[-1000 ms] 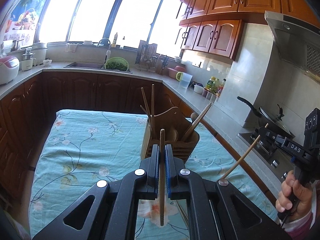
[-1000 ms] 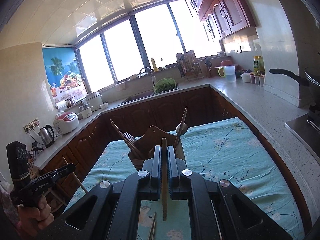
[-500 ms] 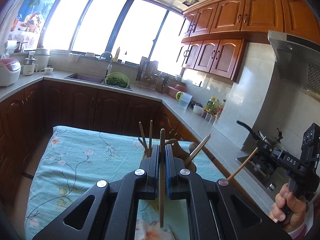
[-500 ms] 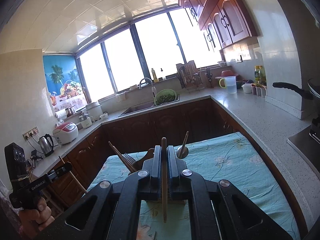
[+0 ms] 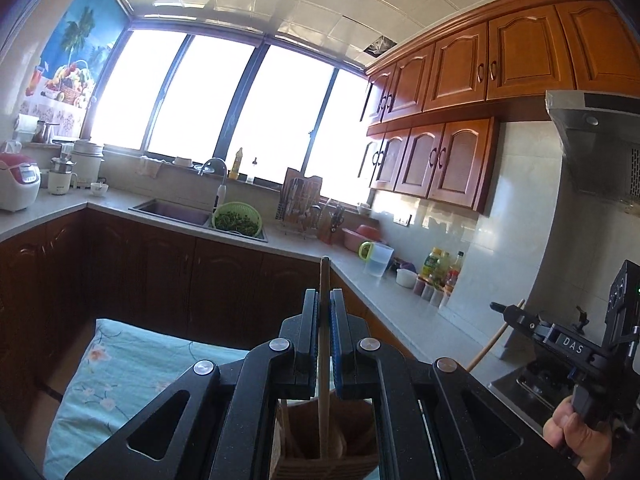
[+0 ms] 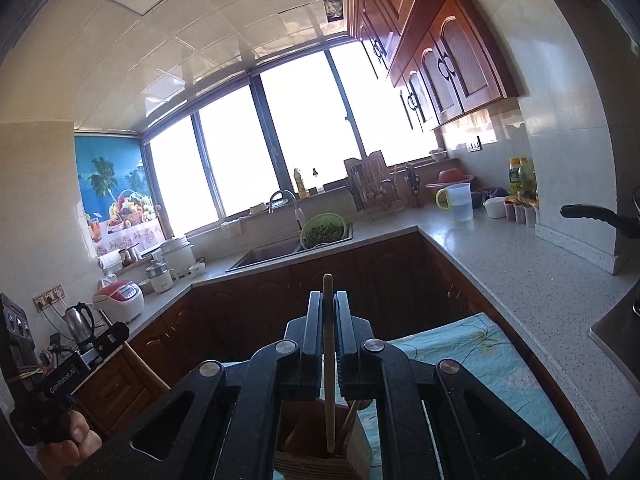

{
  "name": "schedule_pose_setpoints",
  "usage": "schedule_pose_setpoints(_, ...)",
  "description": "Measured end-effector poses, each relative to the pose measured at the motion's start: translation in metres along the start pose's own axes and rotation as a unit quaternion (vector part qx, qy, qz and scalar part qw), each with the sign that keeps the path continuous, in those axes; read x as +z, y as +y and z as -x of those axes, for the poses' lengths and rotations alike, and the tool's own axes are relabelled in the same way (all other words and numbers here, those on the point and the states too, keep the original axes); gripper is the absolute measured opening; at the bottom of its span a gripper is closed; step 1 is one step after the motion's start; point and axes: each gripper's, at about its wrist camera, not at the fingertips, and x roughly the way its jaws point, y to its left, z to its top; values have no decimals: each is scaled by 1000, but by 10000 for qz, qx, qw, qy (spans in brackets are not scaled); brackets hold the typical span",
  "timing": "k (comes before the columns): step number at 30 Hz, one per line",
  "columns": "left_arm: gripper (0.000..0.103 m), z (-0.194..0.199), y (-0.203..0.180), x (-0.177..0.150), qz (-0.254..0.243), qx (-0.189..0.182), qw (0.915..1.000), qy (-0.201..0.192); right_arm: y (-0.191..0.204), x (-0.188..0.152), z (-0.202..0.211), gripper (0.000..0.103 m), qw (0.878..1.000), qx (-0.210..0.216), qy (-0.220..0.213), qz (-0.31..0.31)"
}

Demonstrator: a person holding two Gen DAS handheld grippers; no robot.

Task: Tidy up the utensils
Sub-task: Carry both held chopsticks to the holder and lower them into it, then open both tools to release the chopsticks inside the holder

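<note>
The left gripper [image 5: 324, 312] was closed on a slim, pale wooden chopstick [image 5: 323, 360], its black jaws pressed against the stick from both sides. The stick stood upright; its lower end reached down into a brown wooden utensil holder [image 5: 328, 452] directly below the jaws. The right gripper [image 6: 329, 312] was likewise clamped on a second light wooden chopstick [image 6: 329, 364], held upright, with its lower end inside the same slatted holder [image 6: 320, 456]. A further wooden utensil handle [image 6: 349, 420] leaned in the holder beside it. The gripper bodies hid most of the holder in both wrist views. The holder stood on a table covered with a turquoise floral cloth [image 5: 120, 380]. Beyond the table ran dark brown base cabinets [image 5: 160, 276] under a grey speckled countertop [image 6: 520, 268]. On the countertop stood a green colander of greens [image 5: 237, 220] at the sink and a clear measuring jug with a green handle [image 6: 458, 201].
</note>
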Motion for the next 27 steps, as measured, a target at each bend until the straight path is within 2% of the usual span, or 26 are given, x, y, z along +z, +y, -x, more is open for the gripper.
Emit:
schedule_pose_setpoints(5, 4, -40, -4, -39, -14, 163, 9997, 175, -4, -24, -21, 5, 9999, -128, 110, 39)
schedule_pose_setpoints(13, 4, -72, -6, -88, -60, 312, 9979, 566, -18, -63, -44, 5, 9982, -133, 571, -98)
schedule_pose_setpoints(19, 4, -80, -2, -99, -73, 386, 9968, 690, -19, -79, -54, 6, 9965, -167, 806, -130)
schedule_pose_setpoints(27, 4, -70, 9, -84, -79, 367, 9963, 768, -18, -77, -54, 6, 9964, -230, 809, -119)
